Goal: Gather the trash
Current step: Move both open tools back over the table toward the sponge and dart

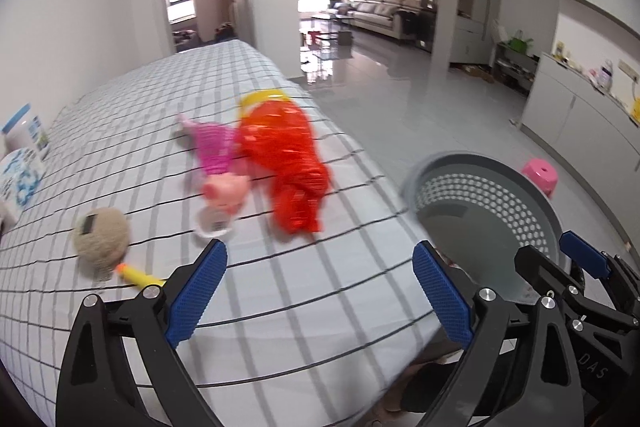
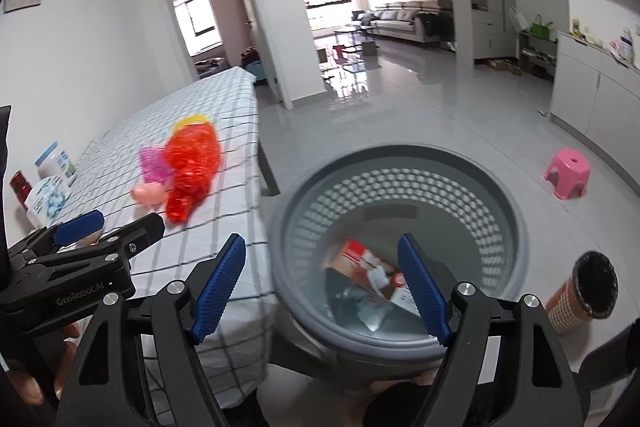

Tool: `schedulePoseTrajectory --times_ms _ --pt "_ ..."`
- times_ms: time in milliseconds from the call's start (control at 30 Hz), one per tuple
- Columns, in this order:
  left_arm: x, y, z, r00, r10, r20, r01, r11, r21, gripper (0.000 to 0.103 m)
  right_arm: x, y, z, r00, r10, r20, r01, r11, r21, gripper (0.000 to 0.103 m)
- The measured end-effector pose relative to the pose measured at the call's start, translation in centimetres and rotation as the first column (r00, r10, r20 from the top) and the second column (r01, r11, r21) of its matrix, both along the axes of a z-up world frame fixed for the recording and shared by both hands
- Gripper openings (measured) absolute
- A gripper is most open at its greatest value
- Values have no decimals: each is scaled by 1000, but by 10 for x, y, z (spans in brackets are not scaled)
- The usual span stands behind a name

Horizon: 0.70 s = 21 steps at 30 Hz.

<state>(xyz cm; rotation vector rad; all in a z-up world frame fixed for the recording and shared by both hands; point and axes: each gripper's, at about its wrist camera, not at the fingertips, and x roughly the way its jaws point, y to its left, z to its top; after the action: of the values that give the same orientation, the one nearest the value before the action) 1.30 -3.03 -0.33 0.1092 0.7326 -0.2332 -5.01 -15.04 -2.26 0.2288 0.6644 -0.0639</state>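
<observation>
We see: left claw [image 1: 320, 291] wide, empty, over surface [image 1: 280, 307] | right claw [image 2: 322, 287] wide, empty, above bin [image 2: 516, 211] (trash [image 2: 372, 267] inside) | red bag [image 1: 288, 159] on surface

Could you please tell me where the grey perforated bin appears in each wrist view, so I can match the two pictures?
Left wrist view: the grey perforated bin sits at lower right, beside the checked table's corner.
Right wrist view: the bin fills the lower centre, trash visible inside.
Shared landmark: the pink stool, on the floor right of the bin.
</observation>
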Motion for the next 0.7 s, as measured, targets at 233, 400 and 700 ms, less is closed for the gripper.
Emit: schedulePoseTrajectory --times_ms 233,400,700 --pt "-2 55 6 990 139 19 -140 990 14 95 20 40 4 994 112 17 -112 994 -4 80" --pt "-6 100 4 967 254 23 -255 966 34 97 36 69 5 979 202 25 -202 979 1 82" --pt "-9 170 -5 907 422 8 -421 905 53 97 59 104 3 952 306 19 -306 952 14 82"
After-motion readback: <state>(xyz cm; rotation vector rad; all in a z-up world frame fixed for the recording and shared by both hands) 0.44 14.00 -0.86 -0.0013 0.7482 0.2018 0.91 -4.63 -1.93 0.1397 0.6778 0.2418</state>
